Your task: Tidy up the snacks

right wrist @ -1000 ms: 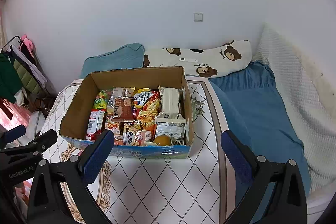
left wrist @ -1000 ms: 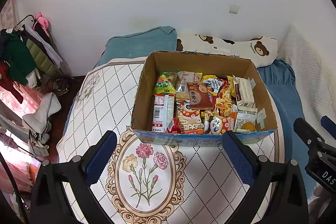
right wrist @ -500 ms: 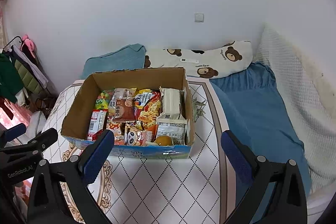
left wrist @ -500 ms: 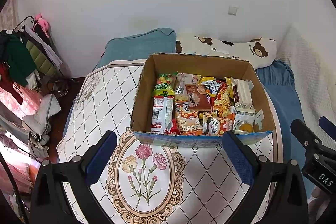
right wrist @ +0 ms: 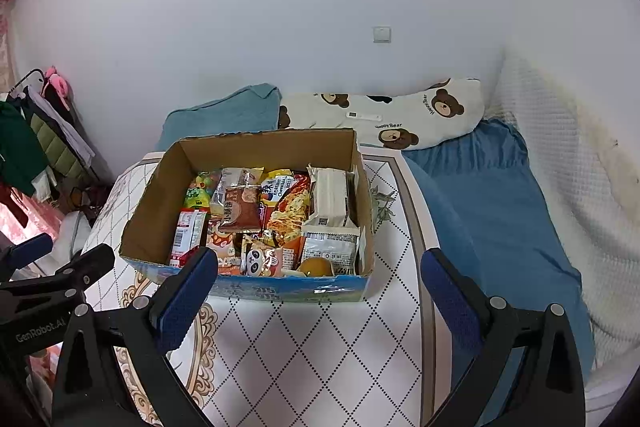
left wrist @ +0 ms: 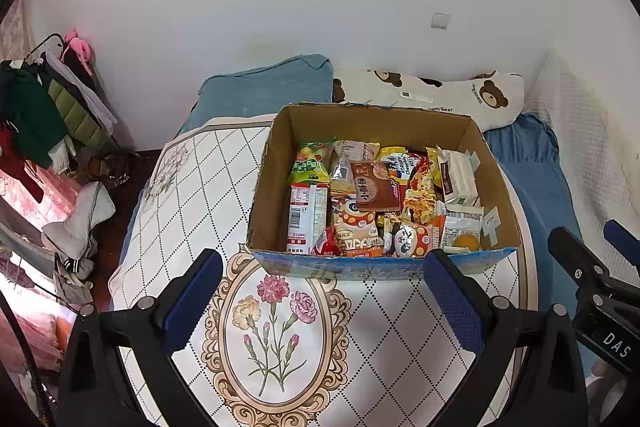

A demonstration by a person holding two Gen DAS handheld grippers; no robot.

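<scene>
We hold both grippers above the near edge of a round table (left wrist: 192,187) covered with a diamond-pattern cloth bearing a flower medallion.

Left gripper (left wrist: 322,301): fingers spread wide, nothing between the blue pads. It hangs over the medallion, short of the box.

Right gripper (right wrist: 320,301): fingers likewise released and empty. Its left pad overlaps the box's near left corner in its own view; we cannot tell whether they touch. In the left view its black frame shows at 4 o'clock; in the right view the left gripper's frame shows at 8 o'clock.

Box (left wrist: 272,187): open cardboard, blue printed front, resting on the table at 12 o'clock from the left gripper and at 11 o'clock from the right. Snacks (left wrist: 384,203) fill the right and middle of it, packed edge to edge; the far strip of floor is bare cardboard.
- green bag (left wrist: 311,165) at the far left of the pile
- red-and-white pack (left wrist: 306,219) just nearer, upright against the left side
- brown packet (left wrist: 374,187) lying on top in the middle
- white packs (right wrist: 330,197) along the right wall
- panda packet (right wrist: 256,261) and an orange jelly cup (right wrist: 316,267) against the front wall

Beyond the box, at 12 to 1 o'clock: a bear pillow (right wrist: 420,115) against the wall, a teal pillow (right wrist: 224,115) to its left. Blue sheet (right wrist: 500,207) at 3 o'clock. Clothes rack (left wrist: 44,107) at 9 o'clock.
</scene>
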